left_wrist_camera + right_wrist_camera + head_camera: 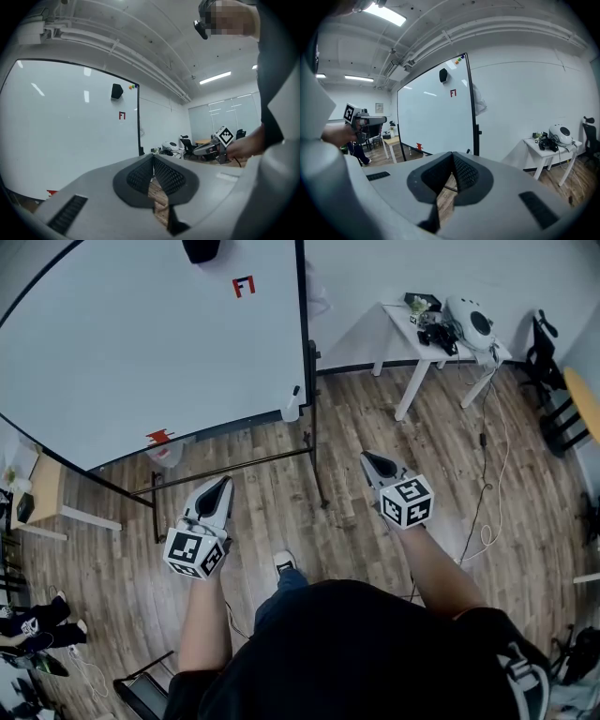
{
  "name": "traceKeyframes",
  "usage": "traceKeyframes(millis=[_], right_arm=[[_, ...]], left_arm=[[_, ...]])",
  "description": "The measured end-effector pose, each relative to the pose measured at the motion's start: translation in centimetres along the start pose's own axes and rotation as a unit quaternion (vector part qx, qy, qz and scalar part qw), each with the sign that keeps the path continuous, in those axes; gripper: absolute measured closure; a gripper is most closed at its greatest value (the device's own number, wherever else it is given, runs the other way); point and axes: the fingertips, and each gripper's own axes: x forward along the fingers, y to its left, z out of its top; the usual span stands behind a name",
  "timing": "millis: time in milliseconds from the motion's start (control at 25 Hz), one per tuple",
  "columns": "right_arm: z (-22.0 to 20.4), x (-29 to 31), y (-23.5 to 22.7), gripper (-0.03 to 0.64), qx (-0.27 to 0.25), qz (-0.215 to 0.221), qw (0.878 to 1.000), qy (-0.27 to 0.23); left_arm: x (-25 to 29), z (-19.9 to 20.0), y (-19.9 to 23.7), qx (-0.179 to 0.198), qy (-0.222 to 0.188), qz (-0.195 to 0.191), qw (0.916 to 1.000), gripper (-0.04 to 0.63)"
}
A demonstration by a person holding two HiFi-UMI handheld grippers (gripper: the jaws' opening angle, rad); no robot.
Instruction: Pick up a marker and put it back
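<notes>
Head view: your left gripper [223,484] and right gripper [368,458] over floor [450,456], short of whiteboard [141,343]; small dark stick at its lower right corner, likely marker [295,390]; left gripper view: jaws clenched, nothing between; right gripper view: same; pick-up not yet begun, all steps left
</notes>
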Motion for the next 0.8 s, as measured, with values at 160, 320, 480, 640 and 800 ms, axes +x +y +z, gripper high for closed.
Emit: traceKeyframes(millis=[160, 320, 480, 640, 800], right_arm=[[0.5, 2.5, -0.2, 0.62, 0.002, -0.005, 1.0, 0.005], [1.3, 5.3, -0.2, 0.62, 0.002, -0.007, 1.0, 0.008], [2.1, 7.7, -0.1, 0.62, 0.003, -0.013, 1.0, 0.009], [2.6, 9.7, -0.1, 0.62, 0.003, -0.022, 1.0, 0.016], [3.2, 12.0, -0.3, 0.62, 0.005, -0.032, 0.999, 0.021]], left_arm=[[1.3, -0.1, 2.6, 0.002, -0.002, -0.003, 1.0, 0.583], [2.8, -0.5, 5.5, -0.004, 0.0, -0.01, 0.9999, 0.583], [4.2, -1.0, 7.8, -0.006, 0.003, -0.019, 0.9998, 0.583], [5.5, -1.2, 10.1, -0.01, 0.001, -0.028, 0.9996, 0.583], [6.6, -1.3, 12.8, -0.01, -0.001, -0.033, 0.9994, 0.583]])
